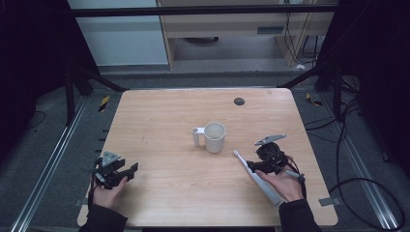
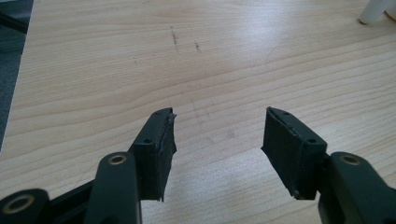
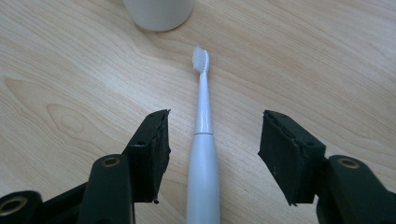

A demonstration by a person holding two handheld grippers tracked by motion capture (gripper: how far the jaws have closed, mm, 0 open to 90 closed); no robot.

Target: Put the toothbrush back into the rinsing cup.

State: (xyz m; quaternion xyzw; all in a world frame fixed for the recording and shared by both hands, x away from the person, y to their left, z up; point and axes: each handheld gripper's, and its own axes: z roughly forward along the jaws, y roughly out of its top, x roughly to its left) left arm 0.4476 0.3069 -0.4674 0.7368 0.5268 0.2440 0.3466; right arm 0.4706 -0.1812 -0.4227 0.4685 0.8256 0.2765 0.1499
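Your right gripper (image 3: pixel 214 140) stands wide open in the lower half of the right gripper view, gripping nothing, with the white electric toothbrush (image 3: pixel 203 154) lying flat on the table (image 3: pixel 70 84) between its two jaws, touching neither. The brush head points toward the top of the frame, just short of the white mug (image 3: pixel 159 11) at the upper edge. In the high view, your right gripper (image 1: pixel 263 164) sits at the lower right, over the toothbrush (image 1: pixel 256 176), which runs diagonally from near the mug (image 1: pixel 214 137) at centre down toward your right hand (image 1: pixel 285 186). Your left gripper (image 2: pixel 217 140) is likewise wide open and empty, over bare wood; in the high view it (image 1: pixel 121 175) rests at the lower left, well apart from the mug.
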